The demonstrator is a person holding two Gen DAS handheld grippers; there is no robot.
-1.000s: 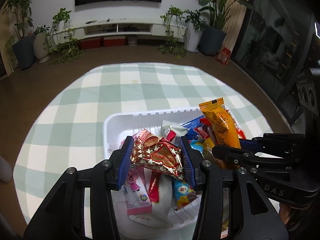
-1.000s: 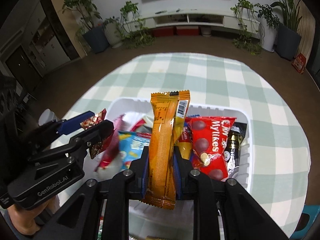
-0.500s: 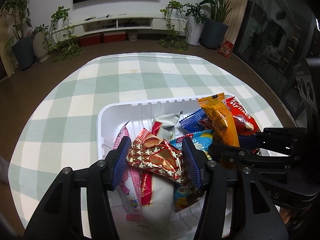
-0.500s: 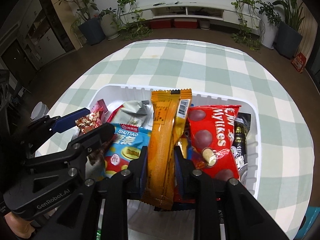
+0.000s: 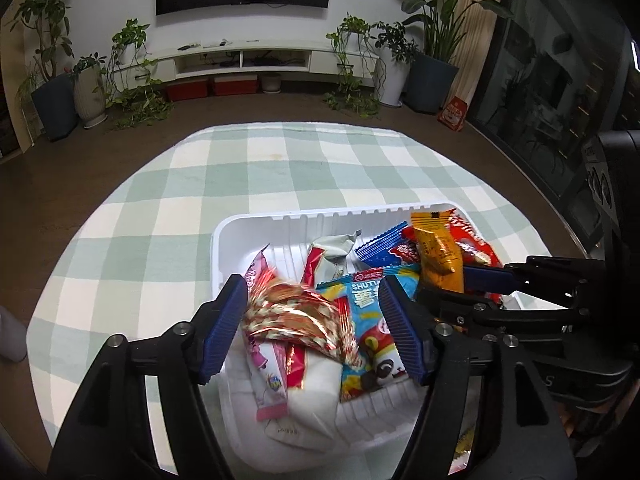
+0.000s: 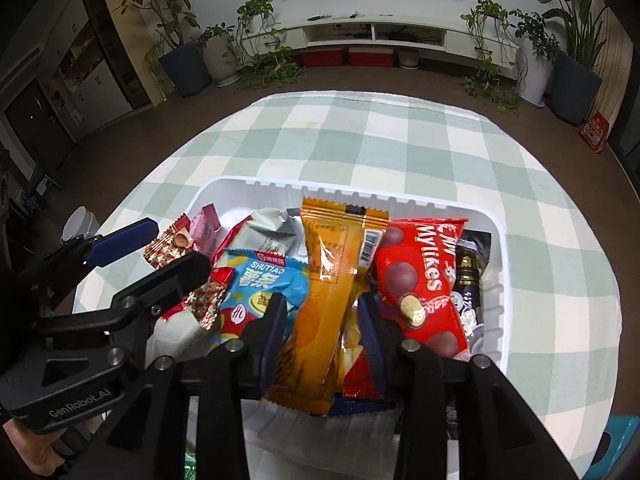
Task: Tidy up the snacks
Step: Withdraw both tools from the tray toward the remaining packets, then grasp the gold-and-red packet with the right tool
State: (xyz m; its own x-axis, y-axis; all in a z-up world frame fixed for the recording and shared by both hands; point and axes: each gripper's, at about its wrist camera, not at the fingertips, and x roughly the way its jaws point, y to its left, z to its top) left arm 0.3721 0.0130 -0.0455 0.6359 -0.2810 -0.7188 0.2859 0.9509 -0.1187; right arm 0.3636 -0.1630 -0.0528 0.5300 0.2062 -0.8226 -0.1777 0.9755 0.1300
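A white plastic tray [image 5: 256,236] sits on a round table under a green and white checked cloth [image 5: 224,184], and both grippers hang over its near half.

On the left, the left gripper [image 5: 312,316] has its jaws opening. The red and gold starred packet [image 5: 296,316] lies between the blue ribbed pads, blurred; its left end is at the left pad, while a clear gap separates its right end from the right pad, so the grip looks let go. Its long axis runs left to right across the jaws, over a pink sachet [image 5: 268,376] and a white pouch [image 5: 316,392] in the tray's near left part. Just right of it lies the light blue SHUTTAO packet [image 5: 368,312], partly under the right finger.

Toward the middle far side rests a grey and white wrapper [image 6: 272,228], crumpled.

The right gripper [image 6: 324,320] also has its jaws opening, with the orange bar packet [image 6: 332,280] between them. Its long axis runs near to far, the sealed end with the black mark pointing to the far rim, the near end hanging past the fingers. Whether the pads still press on it cannot be told.

Right of it lies the red Mylikes bag [image 6: 424,280], long axis near to far, and by the tray's right wall a black and gold packet [image 6: 470,272] pointing the same way.
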